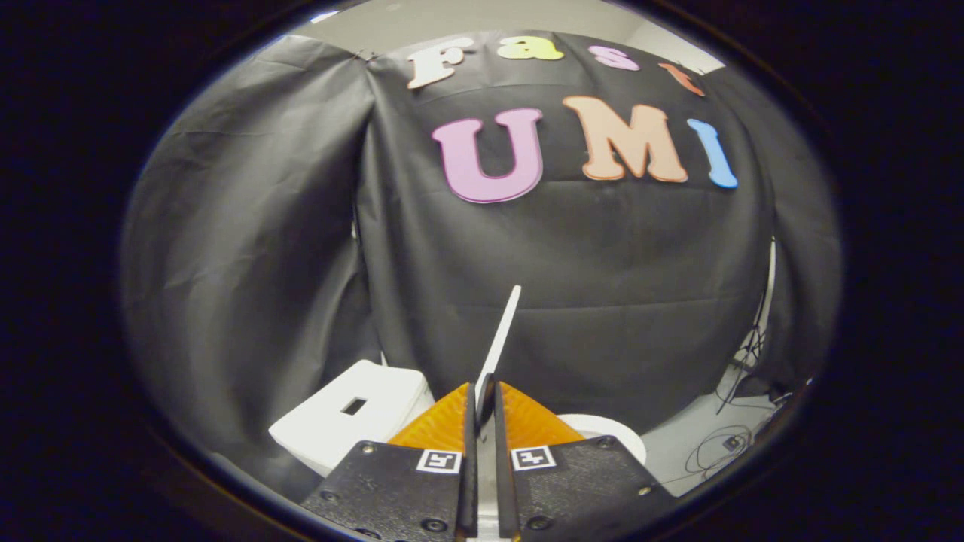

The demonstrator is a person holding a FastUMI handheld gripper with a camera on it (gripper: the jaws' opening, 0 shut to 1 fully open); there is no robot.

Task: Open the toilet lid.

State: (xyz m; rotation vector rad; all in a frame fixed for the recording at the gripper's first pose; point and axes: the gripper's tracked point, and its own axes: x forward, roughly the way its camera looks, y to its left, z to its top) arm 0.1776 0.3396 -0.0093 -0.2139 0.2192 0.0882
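Gripper [486, 399] closed on toilet lid [501, 339], both fingers pinching its thin edge; lid raised edge-on, rising beyond fingertips, tank [354, 421] just left, bowl rim [610, 436] right. Risk: narrow pinch may slip on the smooth edge, and lid would drop back onto bowl.

i see the pale floor [681, 444] to the right of the fingers, below the black cloth wall [572, 301]. dark cables [719, 448] lie looped on it. the cloth's hem reaches down to the floor there.
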